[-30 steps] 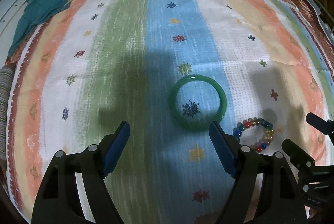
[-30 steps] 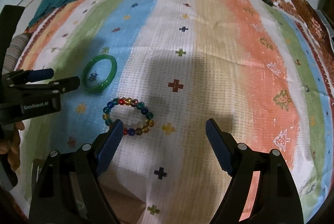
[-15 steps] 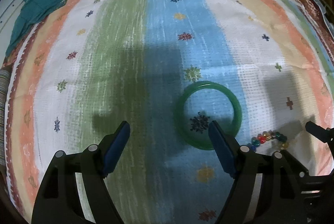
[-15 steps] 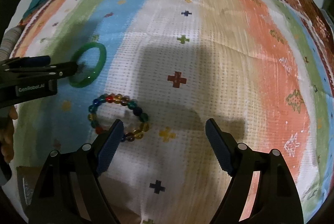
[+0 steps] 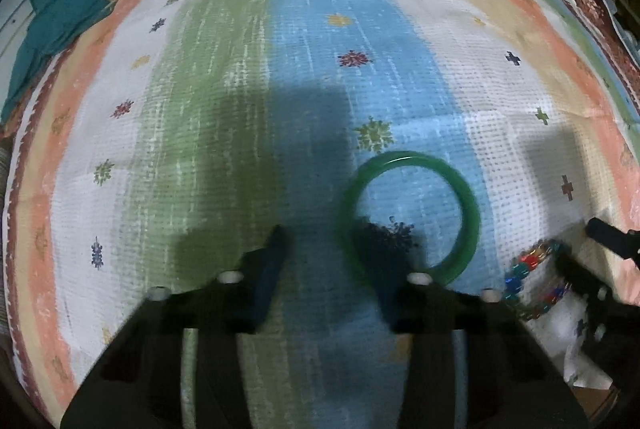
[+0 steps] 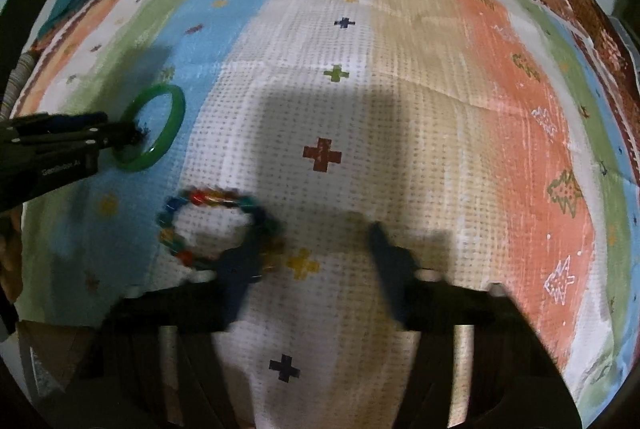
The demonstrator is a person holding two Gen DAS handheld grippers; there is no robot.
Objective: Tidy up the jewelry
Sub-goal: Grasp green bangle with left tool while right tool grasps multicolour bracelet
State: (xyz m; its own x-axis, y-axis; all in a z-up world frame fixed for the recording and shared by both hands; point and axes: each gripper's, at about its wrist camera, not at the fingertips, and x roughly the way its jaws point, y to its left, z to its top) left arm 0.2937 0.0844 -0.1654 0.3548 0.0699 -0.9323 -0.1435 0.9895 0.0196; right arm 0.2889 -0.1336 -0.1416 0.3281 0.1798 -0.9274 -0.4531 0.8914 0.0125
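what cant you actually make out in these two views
- Green bangle, left wrist view: near rim hidden behind the left tongs; contact unclear.
- Beaded bracelet, right wrist view: motion-blurred, part covered by the right tongs; beads uncountable.
- Beaded bracelet, left wrist view: partly hidden by the right tongs.

"GenRobot.AI" on left claw

We see our right gripper parted over the striped cloth — its left finger overlapping the beaded bracelet.
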